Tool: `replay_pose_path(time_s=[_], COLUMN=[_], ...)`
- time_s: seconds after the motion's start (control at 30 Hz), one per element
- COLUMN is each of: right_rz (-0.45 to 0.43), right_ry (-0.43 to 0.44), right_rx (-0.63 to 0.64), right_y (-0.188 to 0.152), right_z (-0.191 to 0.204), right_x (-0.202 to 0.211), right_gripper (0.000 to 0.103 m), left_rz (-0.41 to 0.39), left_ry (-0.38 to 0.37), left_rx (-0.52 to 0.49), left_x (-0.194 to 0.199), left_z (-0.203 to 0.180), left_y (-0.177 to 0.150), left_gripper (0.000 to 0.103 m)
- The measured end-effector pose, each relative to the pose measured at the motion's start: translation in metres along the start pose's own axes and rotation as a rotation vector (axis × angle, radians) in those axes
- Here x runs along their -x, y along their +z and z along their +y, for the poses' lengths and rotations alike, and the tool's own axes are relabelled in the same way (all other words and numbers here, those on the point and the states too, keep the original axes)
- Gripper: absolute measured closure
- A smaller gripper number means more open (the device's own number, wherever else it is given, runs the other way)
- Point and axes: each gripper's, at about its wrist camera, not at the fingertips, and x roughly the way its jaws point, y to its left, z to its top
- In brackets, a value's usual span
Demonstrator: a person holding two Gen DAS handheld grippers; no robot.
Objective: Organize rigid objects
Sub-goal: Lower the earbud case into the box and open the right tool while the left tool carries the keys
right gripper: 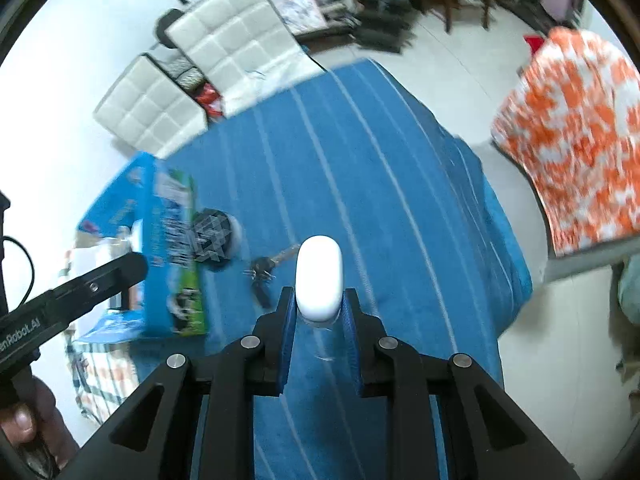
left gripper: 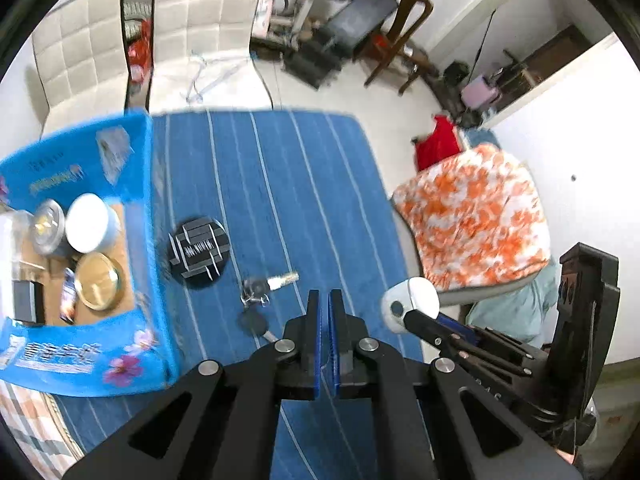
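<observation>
- The right gripper point(right gripper: 319, 308) is clamped on a smooth white oval plastic case point(right gripper: 319, 278), its blue-padded fingers point(right gripper: 289, 340) pressing the case's lower sides while the rounded top sticks out past the tips.
- In the left wrist view that same white case point(left gripper: 410, 304) is held up in the air at the right edge of the blue cloth with thin white stripes point(left gripper: 288, 184), above the table rather than resting on it.
- The left gripper point(left gripper: 324, 312) holds nothing; its two blue pads are pressed almost together with only a sliver of gap.
- A bunch of keys with a black fob point(left gripper: 260, 300) lies on the striped cloth just ahead of the left fingertips.
- A round black disc with a pale line pattern point(left gripper: 199, 253) sits flat on the cloth, just beside the wall of the open blue cardboard box point(left gripper: 140, 208).
- Inside the box stand a white round tub point(left gripper: 90, 222), a gold-lidded round tin point(left gripper: 98, 280) and a silver-lidded jar point(left gripper: 48, 222), close together.
</observation>
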Motion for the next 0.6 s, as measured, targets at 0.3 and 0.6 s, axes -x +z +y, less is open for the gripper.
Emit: replay_pose_path(time_s=[0.3, 0.6], right_rz=[-0.027, 0.118], right_ry=[0.122, 0.06], right_rx=[0.178, 0.339], right_y=[0.004, -0.026], right_z=[0.129, 0.248], right_x=[0.007, -0.105], right_gripper=[0.079, 0.078], left_rz=[-0.134, -0.043], left_ry=[0.126, 0.368], left_rx=[0.063, 0.217], left_x=[0.067, 0.047], left_z=[0.072, 0.215], left_y=[0.004, -0.027], left_gripper=[0.101, 0.101])
